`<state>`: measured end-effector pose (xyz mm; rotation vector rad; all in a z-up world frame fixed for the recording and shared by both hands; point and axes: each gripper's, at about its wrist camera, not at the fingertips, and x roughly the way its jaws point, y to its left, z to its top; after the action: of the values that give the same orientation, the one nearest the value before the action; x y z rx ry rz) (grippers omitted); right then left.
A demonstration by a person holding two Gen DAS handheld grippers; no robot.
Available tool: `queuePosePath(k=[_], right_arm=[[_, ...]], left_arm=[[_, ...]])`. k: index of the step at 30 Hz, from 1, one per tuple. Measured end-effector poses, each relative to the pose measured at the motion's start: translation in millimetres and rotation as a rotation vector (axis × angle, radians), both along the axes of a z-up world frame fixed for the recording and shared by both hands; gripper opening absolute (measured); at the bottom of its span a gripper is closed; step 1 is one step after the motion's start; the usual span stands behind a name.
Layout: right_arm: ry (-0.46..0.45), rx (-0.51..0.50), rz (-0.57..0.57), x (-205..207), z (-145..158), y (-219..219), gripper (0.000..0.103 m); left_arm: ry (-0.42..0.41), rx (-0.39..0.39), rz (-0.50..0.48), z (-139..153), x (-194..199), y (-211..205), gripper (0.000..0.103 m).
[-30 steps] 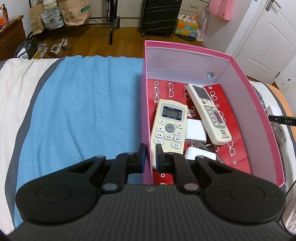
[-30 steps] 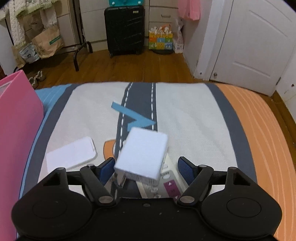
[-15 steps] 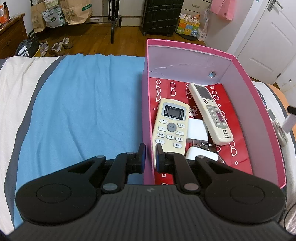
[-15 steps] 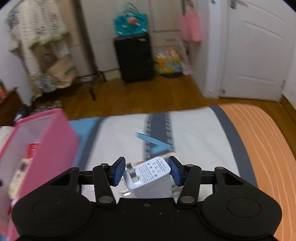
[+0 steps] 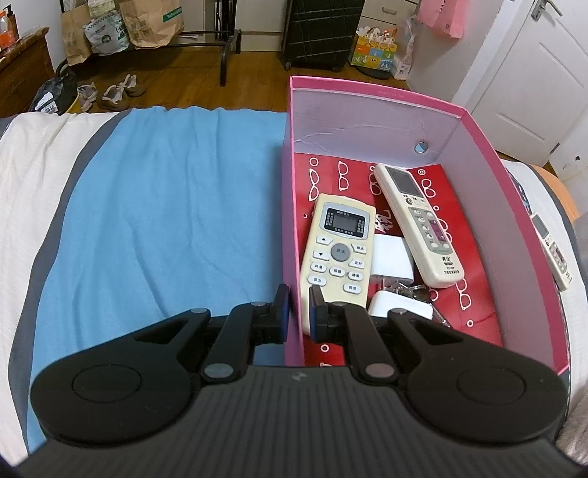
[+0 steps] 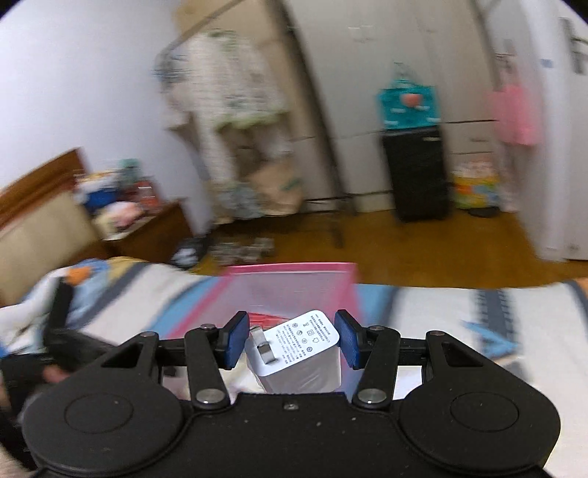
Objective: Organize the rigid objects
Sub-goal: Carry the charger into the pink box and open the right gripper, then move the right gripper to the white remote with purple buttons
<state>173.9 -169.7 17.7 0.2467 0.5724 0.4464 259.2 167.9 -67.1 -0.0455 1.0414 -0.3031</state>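
A pink box point(image 5: 292, 228) with a red patterned floor stands on the bed. It holds a cream remote point(image 5: 340, 250), a white remote point(image 5: 419, 224), two white chargers point(image 5: 389, 255) and some keys. My left gripper point(image 5: 296, 309) is shut on the box's near left wall. My right gripper point(image 6: 292, 340) is shut on a white charger point(image 6: 297, 353), prongs facing away, held in the air in front of the pink box point(image 6: 294, 290). Another remote point(image 5: 553, 255) lies on the bed right of the box.
A blue and white bedspread point(image 5: 154, 220) covers the bed left of the box. Beyond the bed are a wooden floor, a black suitcase point(image 5: 318, 33), paper bags, shoes and a white door point(image 5: 533, 73). The right wrist view is motion-blurred.
My right gripper closed on the white charger, lifted it off the bed and swung left toward the pink box. My left gripper stayed clamped on the box wall.
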Motion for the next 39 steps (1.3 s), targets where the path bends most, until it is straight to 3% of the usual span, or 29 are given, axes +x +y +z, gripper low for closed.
queuePosePath(k=[2, 8, 14, 16, 18, 20, 23, 27, 32, 34, 36, 39], right_arm=[[0.029, 0.018, 0.06, 4, -7, 19, 0.057], [0.059, -0.058, 0.224, 16, -43, 76, 0.057], [0.124, -0.17, 0.196, 27, -69, 75, 0.057], [0.09, -0.203, 0.205, 28, -70, 77, 0.057], [0.107, -0.128, 0.221, 29, -67, 72, 0.057], [0.105, -0.12, 0.234, 33, -64, 69, 0.057], [0.114, -0.222, 0.267, 30, -65, 71, 0.057], [0.003, -0.448, 0.19, 7, -49, 70, 0.056], [-0.067, -0.356, 0.1, -10, -18, 27, 0.059], [-0.139, -0.338, 0.036, -17, -9, 6, 0.079], [-0.208, -0.356, -0.04, -22, -3, -17, 0.088], [-0.188, -0.443, -0.093, -21, 1, -43, 0.088]], left_arm=[[-0.001, 0.001, 0.0, 0, 0, 0, 0.009], [-0.01, -0.012, -0.004, 0, -1, 3, 0.009], [-0.011, -0.014, -0.002, 1, -2, 4, 0.009], [-0.009, -0.001, 0.0, 2, -2, 2, 0.01], [-0.012, 0.008, 0.0, 3, -3, 2, 0.01], [-0.011, 0.004, 0.002, 4, -4, 2, 0.01], [-0.015, 0.004, 0.007, 6, -3, 0, 0.01], [-0.017, 0.004, 0.001, 6, -5, 0, 0.01], [-0.014, -0.003, 0.002, 5, -3, 0, 0.01], [-0.015, -0.002, 0.001, 5, -3, 0, 0.01], [-0.013, -0.004, 0.004, 5, -3, 0, 0.01], [-0.009, -0.012, 0.009, 6, -2, 0, 0.01]])
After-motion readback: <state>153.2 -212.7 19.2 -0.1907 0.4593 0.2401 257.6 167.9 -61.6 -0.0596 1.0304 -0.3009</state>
